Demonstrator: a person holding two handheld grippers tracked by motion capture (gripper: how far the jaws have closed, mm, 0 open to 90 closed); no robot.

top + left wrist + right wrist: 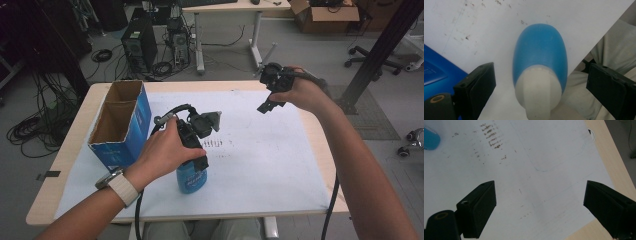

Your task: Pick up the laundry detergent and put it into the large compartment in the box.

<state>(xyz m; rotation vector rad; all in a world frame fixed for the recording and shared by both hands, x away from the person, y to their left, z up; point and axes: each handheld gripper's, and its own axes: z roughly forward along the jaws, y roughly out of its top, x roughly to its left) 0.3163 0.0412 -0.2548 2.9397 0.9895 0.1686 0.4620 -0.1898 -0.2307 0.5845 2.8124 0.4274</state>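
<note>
A blue bottle (192, 180) with a white cap (537, 92) stands on the white sheet (260, 160) near the table's front edge. My left gripper (201, 161) hangs straight above it and points down. In the left gripper view the left gripper (540, 87) is open, with the cap between its jaws and a gap on each side. My right gripper (266, 106) is held up over the far right part of the sheet. The right gripper (540, 205) is open with nothing between its jaws. The bottle (430, 138) shows at that view's top left corner.
An open blue cardboard box (120, 125) stands upright at the table's left, close to my left hand. Dark smudges (214, 144) mark the sheet's middle. The wooden table edge (320, 145) runs along the right. Computers, cables and a desk stand on the floor beyond.
</note>
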